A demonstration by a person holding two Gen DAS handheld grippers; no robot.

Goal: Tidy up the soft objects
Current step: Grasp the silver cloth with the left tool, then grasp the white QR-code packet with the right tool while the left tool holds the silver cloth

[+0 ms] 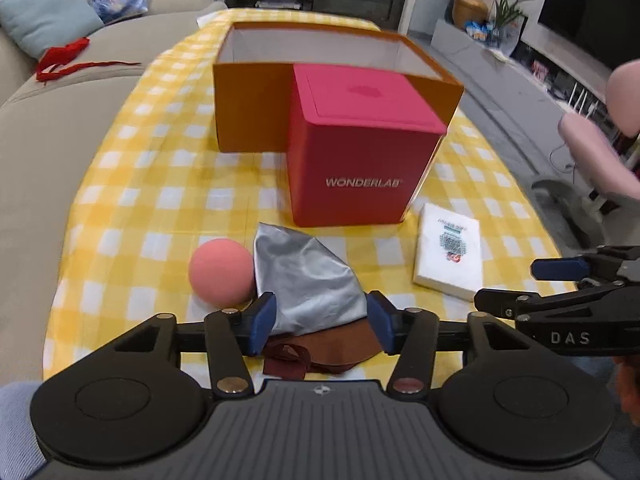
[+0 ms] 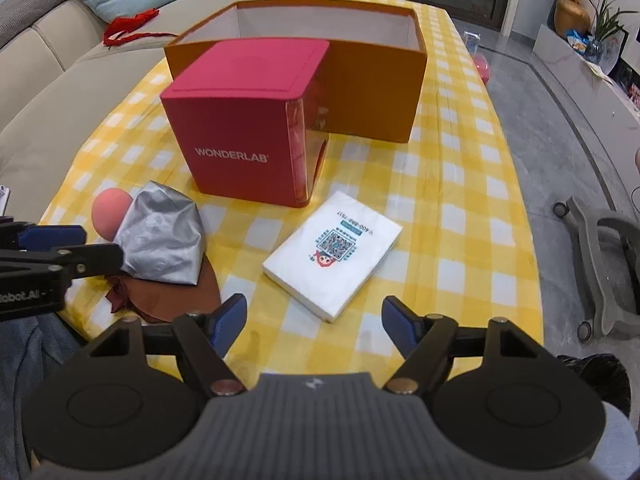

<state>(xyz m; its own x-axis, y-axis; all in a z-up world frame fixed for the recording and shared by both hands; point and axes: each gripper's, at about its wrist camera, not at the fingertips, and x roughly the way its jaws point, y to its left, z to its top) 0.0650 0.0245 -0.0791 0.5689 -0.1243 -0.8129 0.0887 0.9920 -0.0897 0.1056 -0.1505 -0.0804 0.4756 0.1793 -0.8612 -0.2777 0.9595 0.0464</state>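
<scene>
- A crumpled silver cloth (image 1: 306,280) lies near the front of the bench (image 2: 460,240), partly over a brown cloth (image 1: 340,350) with a dark red ribbon (image 1: 288,358)
- A pink ball (image 1: 221,271) sits touching the silver cloth's left side
- A white tissue pack (image 2: 334,254) lies flat to the right of the cloths, well apart from them
- The left gripper (image 1: 322,322) hangs over the silver cloth's near edge, jaws open on either side of it, pads not pressing
- The right gripper (image 2: 314,324) hovers just in front of the tissue pack, jaws wide apart and holding nothing
- Behind stands a red box (image 2: 236,156) marked WONDERLAB, against an open orange box (image 2: 372,92)
- A yellow checked tablecloth (image 2: 460,184) covers the bench; a beige sofa (image 1: 52,148) with cushions runs along the left
</scene>
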